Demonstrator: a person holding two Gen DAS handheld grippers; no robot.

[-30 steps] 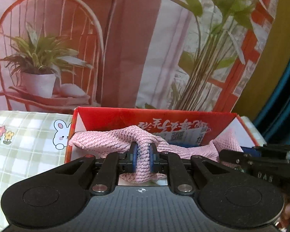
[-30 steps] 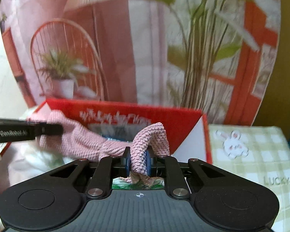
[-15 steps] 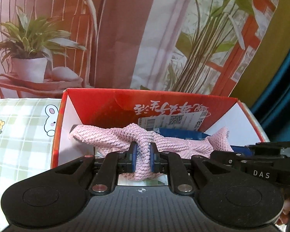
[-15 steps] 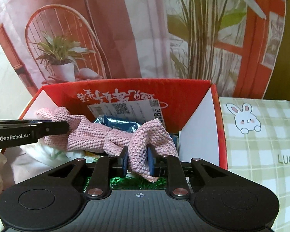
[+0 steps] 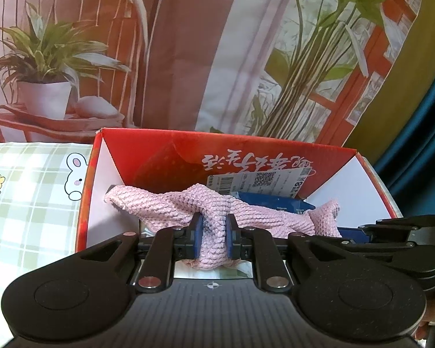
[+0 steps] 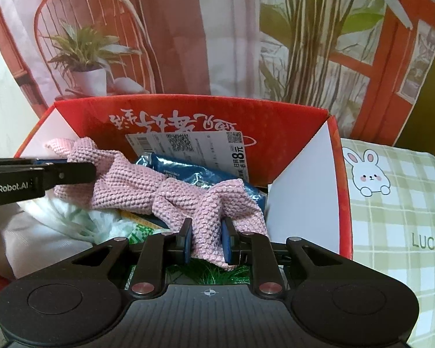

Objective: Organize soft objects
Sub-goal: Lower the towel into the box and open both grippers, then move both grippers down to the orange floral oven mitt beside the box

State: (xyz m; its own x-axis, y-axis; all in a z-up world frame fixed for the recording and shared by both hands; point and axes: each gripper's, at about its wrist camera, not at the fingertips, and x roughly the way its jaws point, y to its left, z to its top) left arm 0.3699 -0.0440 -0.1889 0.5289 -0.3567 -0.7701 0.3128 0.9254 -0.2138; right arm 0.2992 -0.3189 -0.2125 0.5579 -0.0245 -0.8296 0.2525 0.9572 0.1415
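Left claw (image 5: pixel 212 233): blue pads nearly together, pinching a bunched fold of the pink knitted cloth (image 5: pixel 171 207) — the knit fills the narrow gap and bulges out below it.
Right claw (image 6: pixel 207 239): likewise all but closed on the cloth's other end (image 6: pixel 208 203), a thick wad squeezed between its pads.
Cloth and claws: the cloth runs as a twisted band from one claw to the other, each claw holding its own end; in the right wrist view the left claw comes in from the left edge (image 6: pixel 63 174), gripping the far corner.
Where the cloth hangs: inside the mouth of the red cardboard box (image 5: pixel 275 152), sagging in the middle over what lies below, and not yet resting flat.
Under it: a blue foil packet (image 6: pixel 182 168), a white printed label (image 6: pixel 188 142) against the back wall, and white plastic bags (image 6: pixel 72 217) to the left.
Doing it well: lower both ends together and level so the band settles on the pile instead of draping over the rim — then part both claws at once, since letting go on one side first would likely leave the cloth dangling from the other.
Risk: the loose knit may snag on a pad as it opens.
Beyond the box: a green-check tablecloth with a rabbit print (image 6: pixel 391 203) covers the table, and a printed backdrop of plants (image 5: pixel 188 58) stands behind.
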